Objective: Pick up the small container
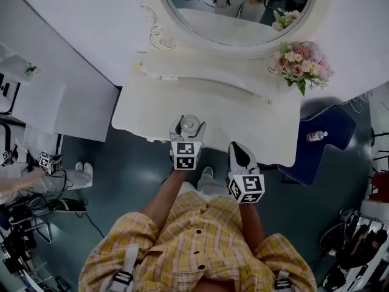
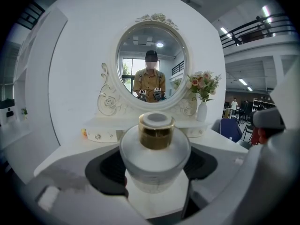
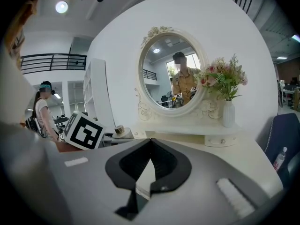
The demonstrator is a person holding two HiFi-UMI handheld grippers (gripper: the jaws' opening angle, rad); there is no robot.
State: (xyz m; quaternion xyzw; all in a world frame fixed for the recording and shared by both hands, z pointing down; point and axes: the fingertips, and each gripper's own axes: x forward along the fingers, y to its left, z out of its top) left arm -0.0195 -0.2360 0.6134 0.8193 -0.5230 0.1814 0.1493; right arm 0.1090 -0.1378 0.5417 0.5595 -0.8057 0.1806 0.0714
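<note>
Small container (image 2: 154,146), frosted glass with a gold collar, clamped in left claw (image 1: 188,130) at the front edge of the white worktop (image 1: 243,111).
Jaws pressed against both sides of the body, cap upward, upright; resting or lifted, not discernible. Right claw (image 3: 149,146) just beside, to the right, over the same front edge, jaws together with nothing between. At the back of the worktop: oval mirror (image 1: 237,8); pink flowers (image 1: 301,62) at its right. Right of the worktop: blue chair (image 1: 331,126) with bottle (image 1: 316,135) on the seat.

The frosted-glass small container (image 2: 155,159) has a shiny gold collar (image 2: 156,136).
</note>
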